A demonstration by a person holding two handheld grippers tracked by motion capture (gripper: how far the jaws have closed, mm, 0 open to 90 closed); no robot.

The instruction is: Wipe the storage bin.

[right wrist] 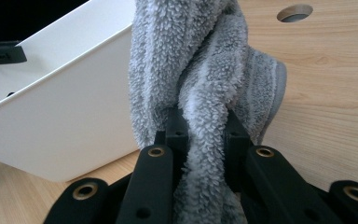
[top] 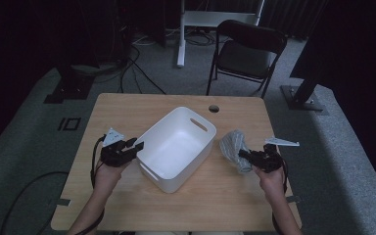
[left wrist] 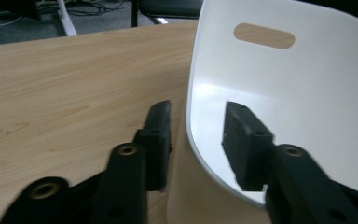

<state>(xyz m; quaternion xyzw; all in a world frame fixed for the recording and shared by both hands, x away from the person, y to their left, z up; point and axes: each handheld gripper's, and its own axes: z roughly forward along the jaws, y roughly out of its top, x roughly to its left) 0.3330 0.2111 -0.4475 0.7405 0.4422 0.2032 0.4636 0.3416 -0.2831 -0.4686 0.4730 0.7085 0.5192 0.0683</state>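
A white plastic bin (top: 178, 147) with handle slots sits in the middle of the wooden table, empty inside. My left gripper (top: 136, 145) is at the bin's left corner, open, with the bin's rim (left wrist: 192, 140) between its two jaws, one outside the wall and one inside. To the right of the bin lies a bunched grey towel (top: 235, 148). My right gripper (top: 245, 155) is shut on a fold of the grey towel (right wrist: 205, 121), which rises fluffy and twisted between the jaws, right beside the bin's wall (right wrist: 65, 116).
The wooden table (top: 127, 110) has a round cable hole (top: 214, 108) at its far edge. Behind the table stand a black folding chair (top: 247, 51) and a white stand leg (top: 180, 34). Cables run over the grey carpet.
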